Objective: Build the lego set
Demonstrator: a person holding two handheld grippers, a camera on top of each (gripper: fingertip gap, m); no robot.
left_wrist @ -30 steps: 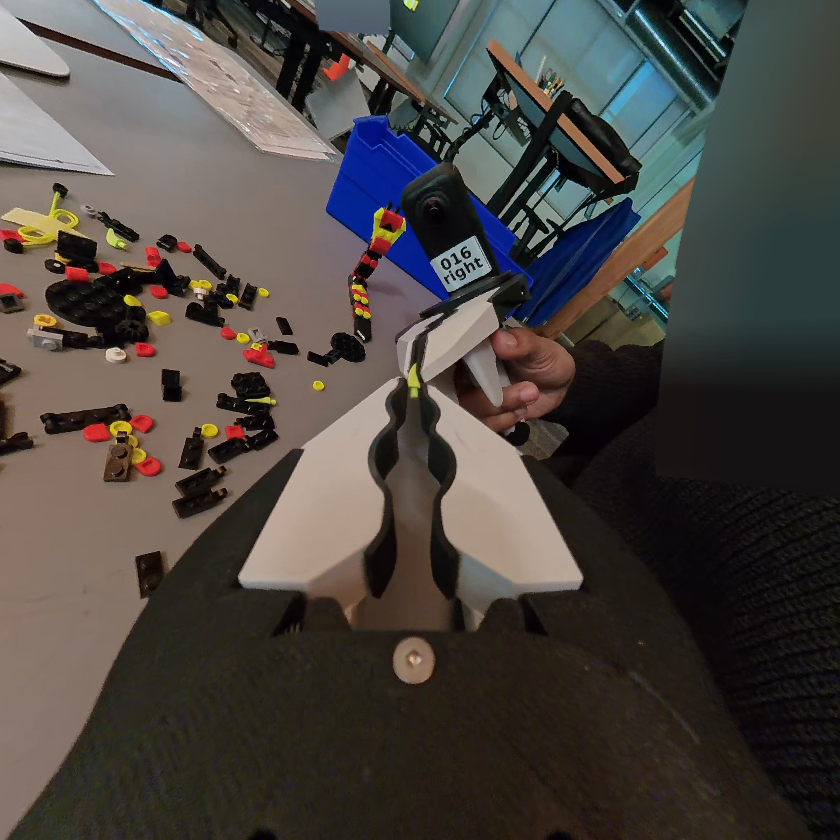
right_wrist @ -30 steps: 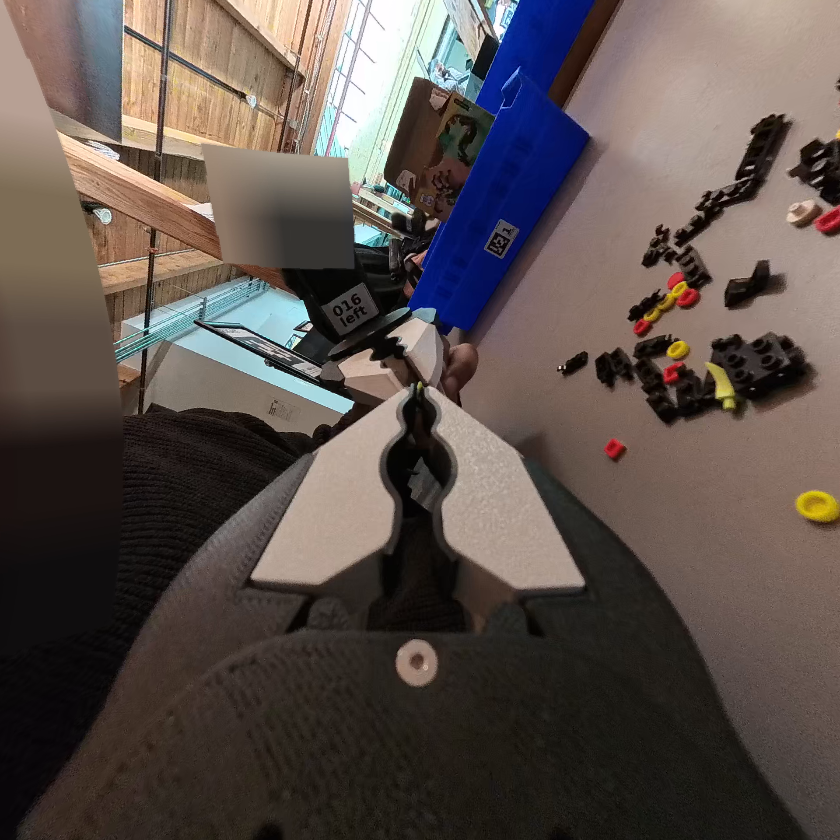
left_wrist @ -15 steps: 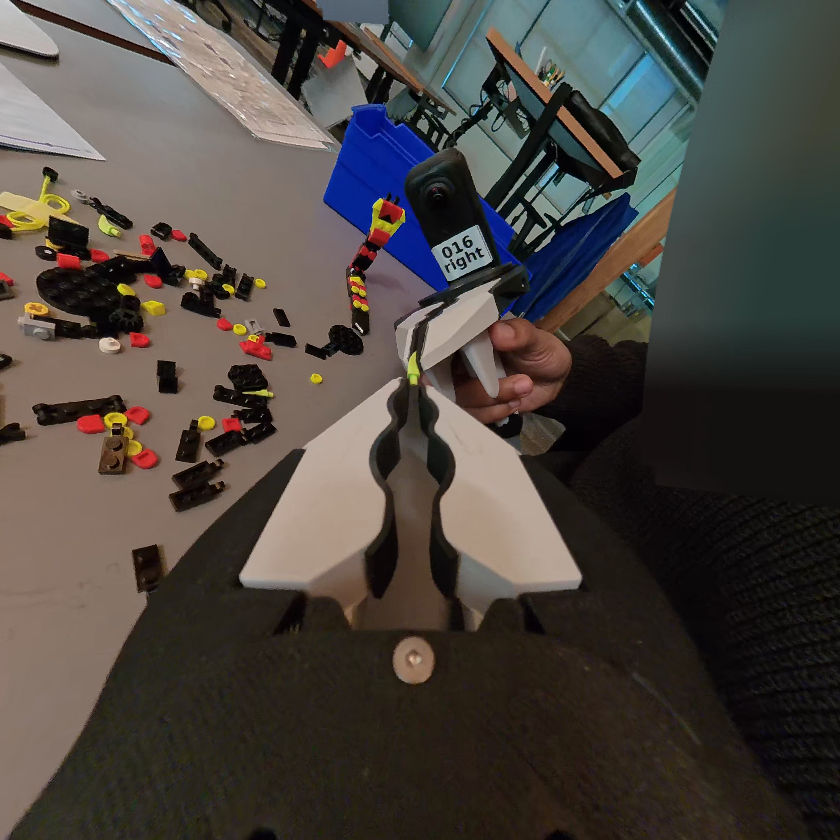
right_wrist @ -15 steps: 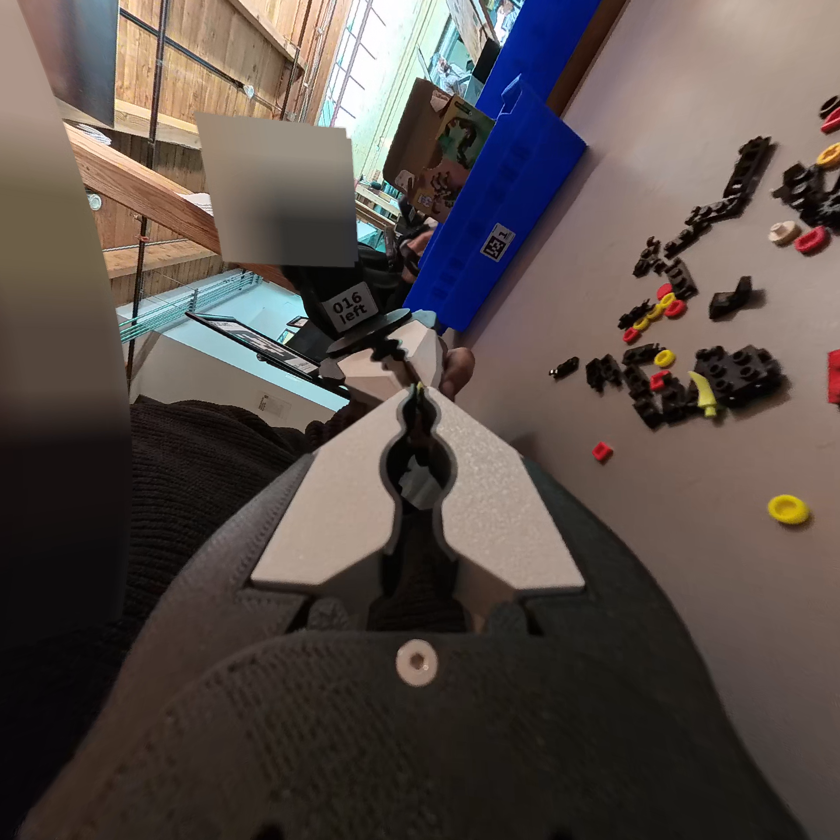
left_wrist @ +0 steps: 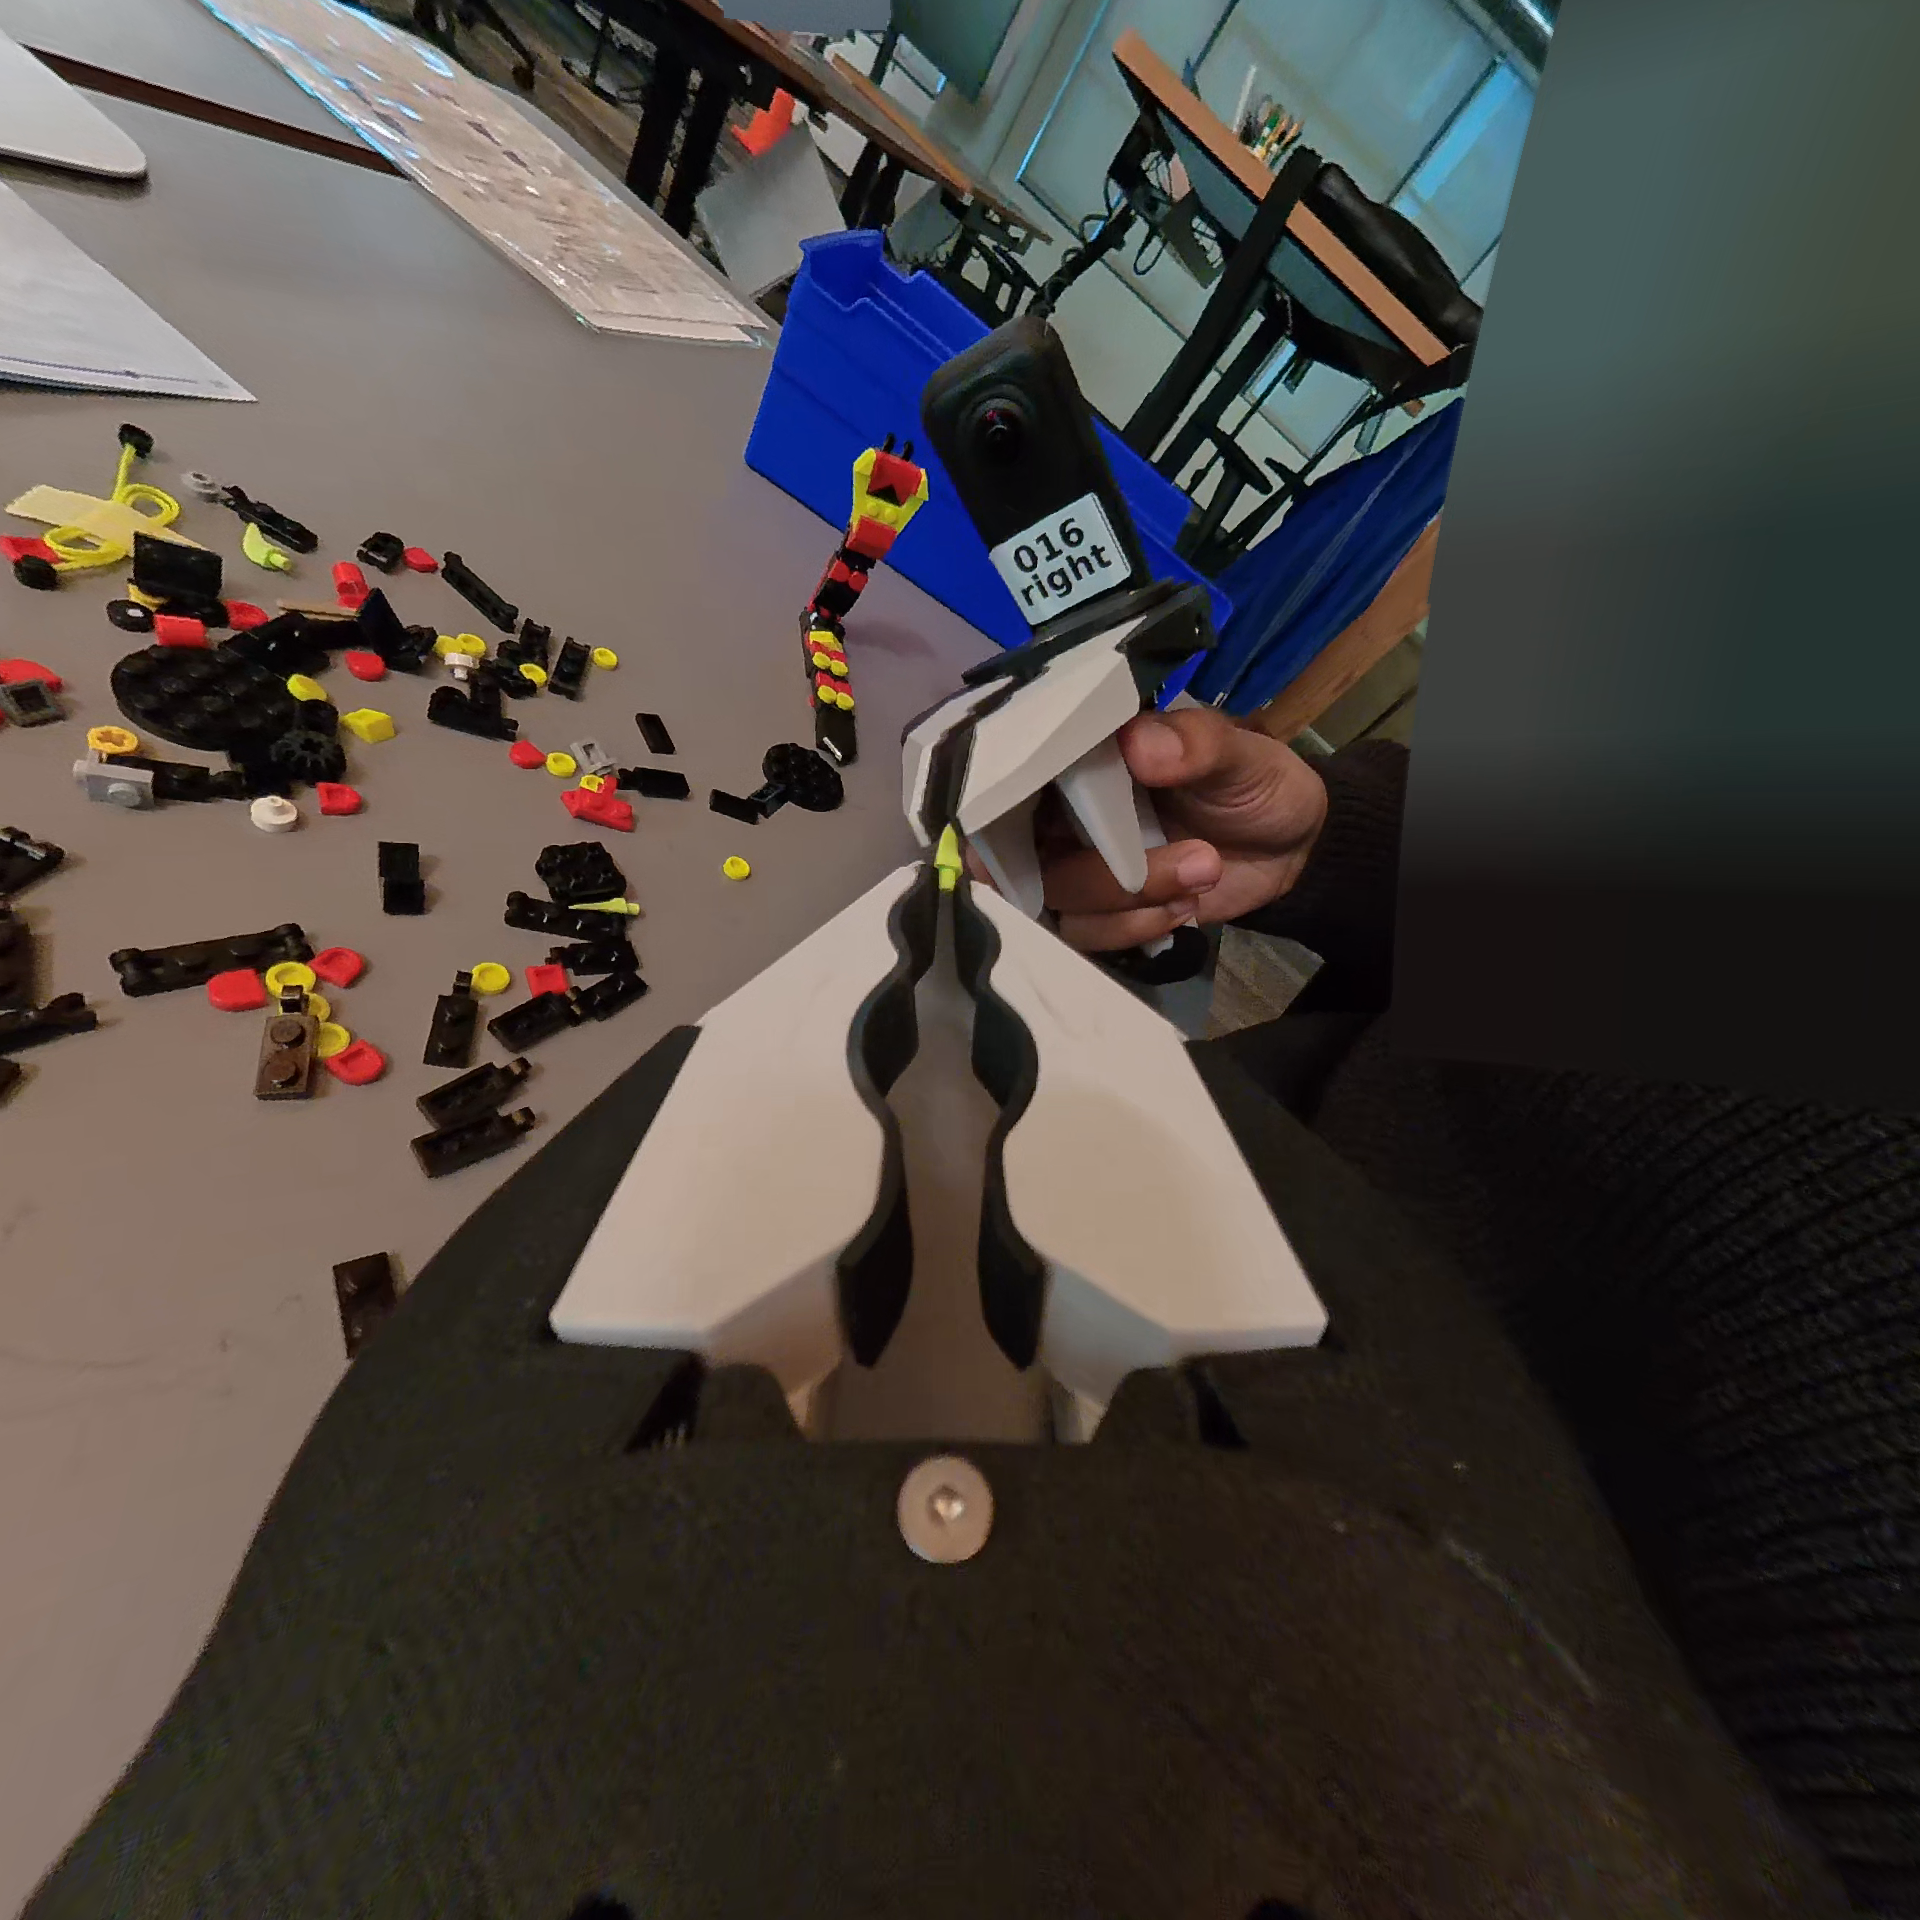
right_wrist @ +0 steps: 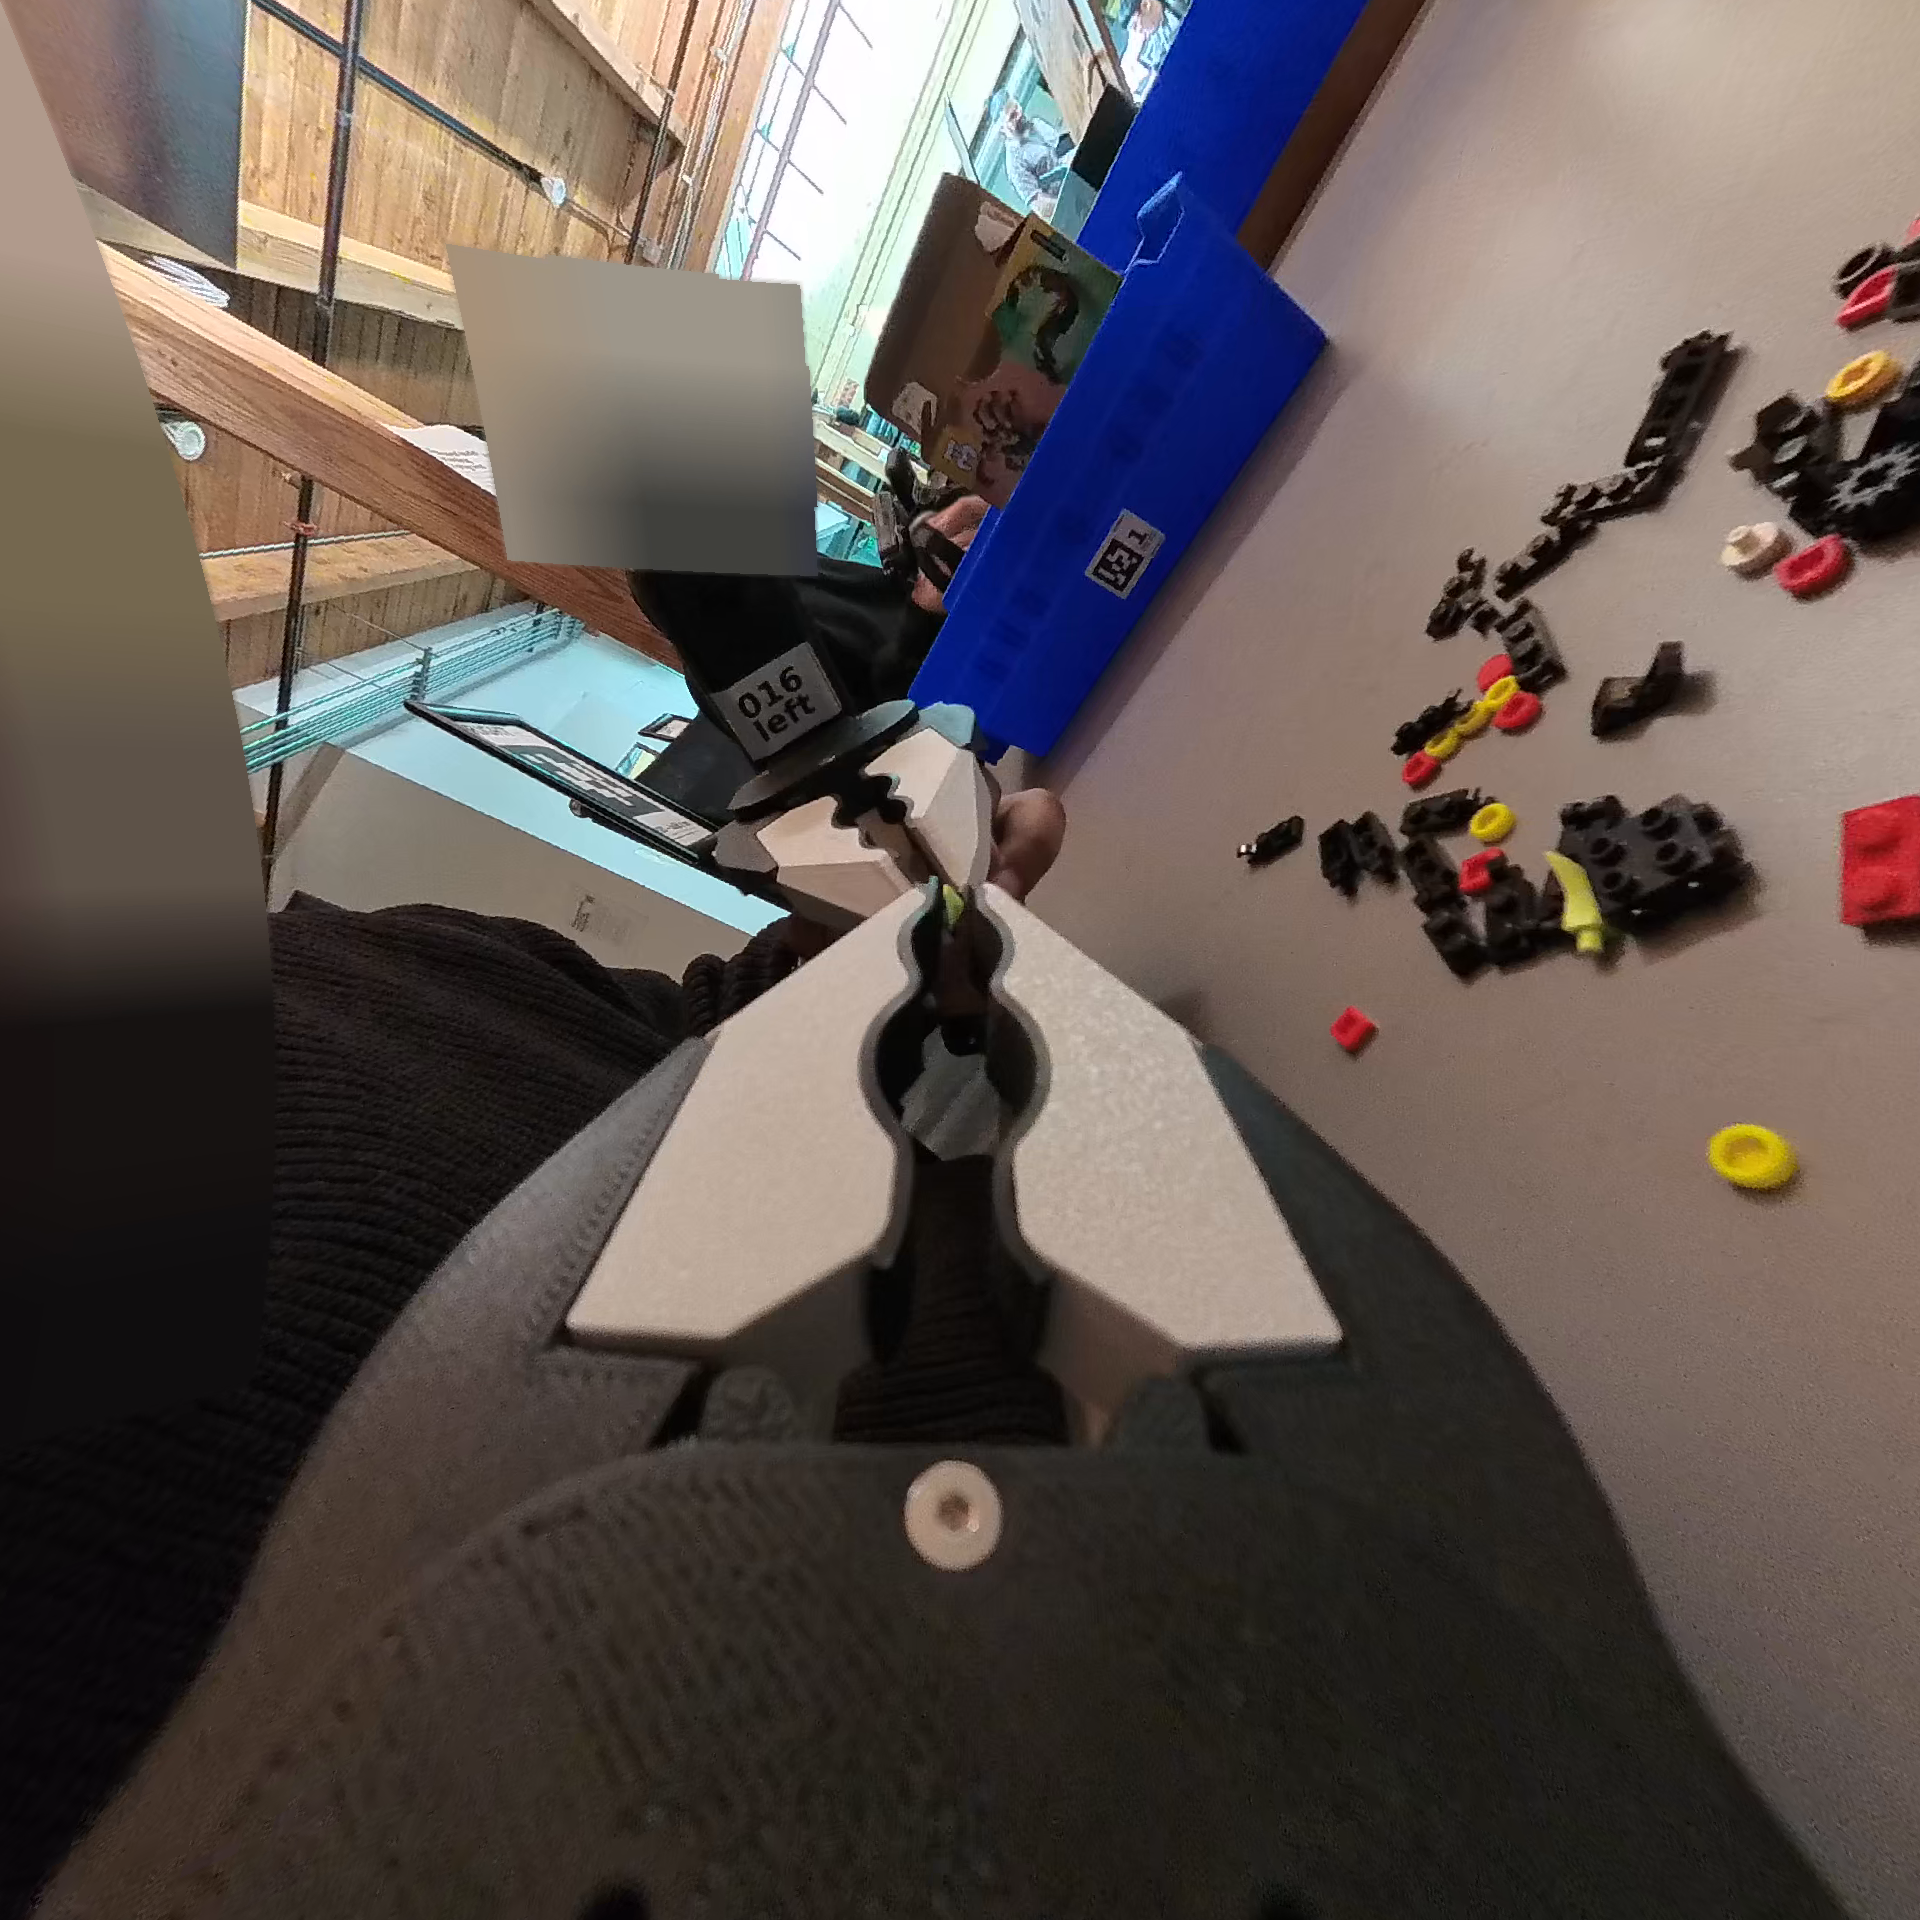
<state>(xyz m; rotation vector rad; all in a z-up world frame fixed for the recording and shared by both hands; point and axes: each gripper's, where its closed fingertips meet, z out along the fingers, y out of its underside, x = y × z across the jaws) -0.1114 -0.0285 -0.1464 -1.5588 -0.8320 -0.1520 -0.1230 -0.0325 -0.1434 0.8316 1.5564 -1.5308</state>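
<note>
Both claws meet tip to tip in the air, off the near right edge of the grey worktop. The left claw is drawn narrow, and a small lime-yellow spike piece pokes out just past its tips. The right claw is likewise narrow and sits right on the far end of that spike. From the right wrist view the lime piece shows between the right claw tips, with the left claw touching just beyond; which of the 2 actually grips it I cannot tell, and a dark part may be hidden in there too.

The spike's long axis seems to run along the line joining the 2 claws, so any push or pull likely goes straight along that line.

The rest of the set lies well apart to the left: loose black, red and yellow pieces and a partly built red, yellow and black chain standing by a blue bin.
</note>
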